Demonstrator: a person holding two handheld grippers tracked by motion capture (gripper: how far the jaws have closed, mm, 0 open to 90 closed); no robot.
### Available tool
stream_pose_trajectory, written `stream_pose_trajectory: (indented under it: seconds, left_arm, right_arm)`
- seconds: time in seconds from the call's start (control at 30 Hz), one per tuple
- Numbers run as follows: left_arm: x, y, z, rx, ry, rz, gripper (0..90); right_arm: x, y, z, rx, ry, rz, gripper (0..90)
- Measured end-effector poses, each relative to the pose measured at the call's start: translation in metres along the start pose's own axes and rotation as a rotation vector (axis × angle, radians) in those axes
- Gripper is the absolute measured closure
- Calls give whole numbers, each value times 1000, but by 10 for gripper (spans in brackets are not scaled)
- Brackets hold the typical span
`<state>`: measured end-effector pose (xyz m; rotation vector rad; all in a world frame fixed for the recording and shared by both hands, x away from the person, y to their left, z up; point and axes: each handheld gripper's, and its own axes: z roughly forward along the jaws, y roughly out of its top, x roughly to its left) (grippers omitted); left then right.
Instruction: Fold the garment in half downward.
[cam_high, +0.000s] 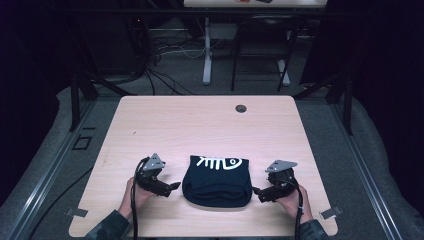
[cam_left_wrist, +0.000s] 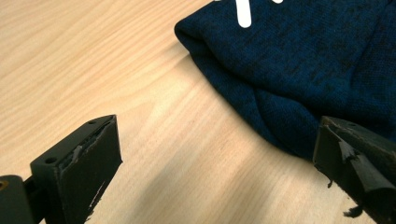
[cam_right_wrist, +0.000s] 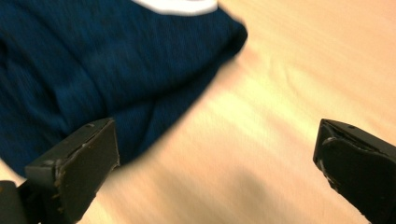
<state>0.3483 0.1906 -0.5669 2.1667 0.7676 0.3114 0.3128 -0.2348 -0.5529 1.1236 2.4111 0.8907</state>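
Observation:
A folded dark navy garment (cam_high: 217, 182) with a white fish-skeleton print lies near the table's front edge, between my two grippers. My left gripper (cam_high: 173, 186) sits just left of it, open, with bare wood between its jaws. In the left gripper view the garment (cam_left_wrist: 299, 70) reaches the inner side of one jaw, and the left gripper (cam_left_wrist: 219, 163) holds nothing. My right gripper (cam_high: 256, 192) rests just right of the garment, open. In the right gripper view the right gripper (cam_right_wrist: 215, 163) spans the garment's (cam_right_wrist: 102, 70) edge and the wood.
The light wooden table (cam_high: 200, 125) has a round cable hole (cam_high: 241, 108) at its far middle. Beyond the table stand a chair frame (cam_high: 260, 55), a desk leg (cam_high: 207, 50) and floor cables. A person's hands (cam_high: 131, 197) hold the grippers at the front edge.

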Motion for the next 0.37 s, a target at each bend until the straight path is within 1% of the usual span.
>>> stream_pose_trajectory:
  seconds: [0.03,0.1,0.13,0.17,0.2,0.37]
  left_arm:
    - [1,-2,3,13,-6,-8,6]
    - [2,-4,5,22,-8,-7,6]
    - [2,-4,5,22,-8,-7,7]
    - [2,-5,7,26,-20,-9,7]
    - [3,-5,8,29,-16,-5,16]
    - [4,-7,10,36,-23,-13,20]
  right_arm:
    - [-2,-6,1,17,5,-2,0]
    - [-2,-8,3,33,4,-11,0]
    - [-2,-8,3,33,4,-11,0]
    - [-3,-9,4,35,6,-6,0]
    - [-3,-10,5,41,5,-7,0]
    - [-4,-13,11,66,8,-12,0]
